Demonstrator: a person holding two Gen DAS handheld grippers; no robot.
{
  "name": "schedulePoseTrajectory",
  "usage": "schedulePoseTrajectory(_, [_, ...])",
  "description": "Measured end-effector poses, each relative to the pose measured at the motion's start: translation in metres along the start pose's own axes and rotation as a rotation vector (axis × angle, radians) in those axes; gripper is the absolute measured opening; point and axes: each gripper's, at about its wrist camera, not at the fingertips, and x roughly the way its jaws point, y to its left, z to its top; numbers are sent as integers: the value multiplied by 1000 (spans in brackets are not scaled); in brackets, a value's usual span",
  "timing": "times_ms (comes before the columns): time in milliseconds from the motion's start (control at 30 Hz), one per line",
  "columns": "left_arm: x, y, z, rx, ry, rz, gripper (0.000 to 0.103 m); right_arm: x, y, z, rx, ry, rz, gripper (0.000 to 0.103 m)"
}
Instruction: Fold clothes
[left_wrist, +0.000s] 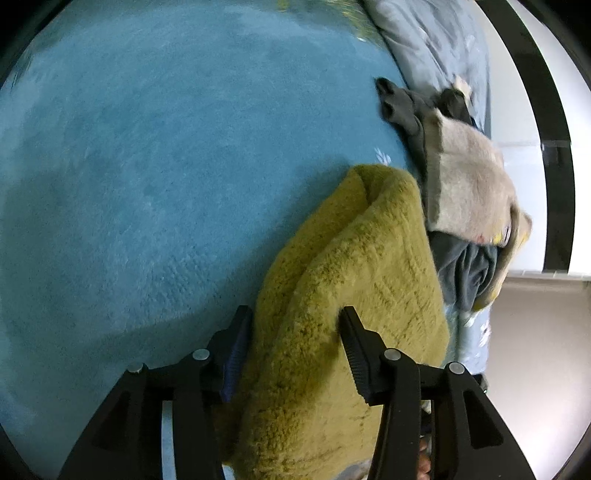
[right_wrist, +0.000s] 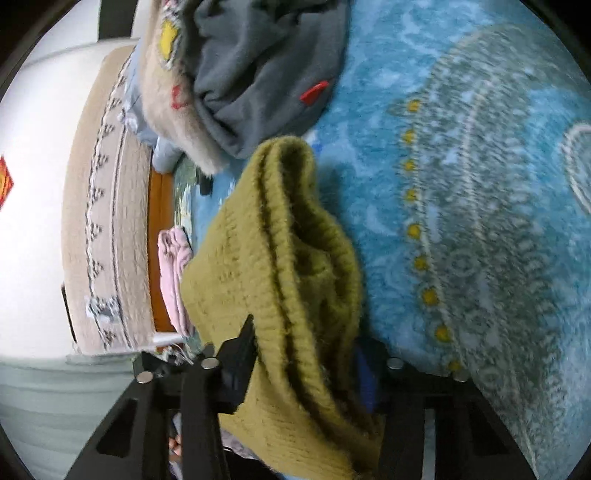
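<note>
Left wrist view: the blue blanket spreads wide and bare to the left and ahead. Its right edge is crowded by a heap of grey and beige clothes, with a pale floor beyond. The olive knit sweater lies bunched near that edge, running back between the jaws of the left gripper; both pads press its folds.

Right wrist view: patterned blanket lies open to the right, the clothes heap ahead-left. The right gripper straddles the sweater's thick folds, probably clamped; its right finger is hidden.
</note>
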Motion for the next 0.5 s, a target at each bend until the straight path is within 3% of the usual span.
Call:
schedulePoseTrajectory(167, [-7, -12, -8, 78, -29, 22, 30, -1, 19, -2, -16, -7, -7, 39])
schedulePoseTrajectory(500, [-47, -28, -34, 150, -107, -22, 28, -29, 79, -15, -169, -29, 48, 38])
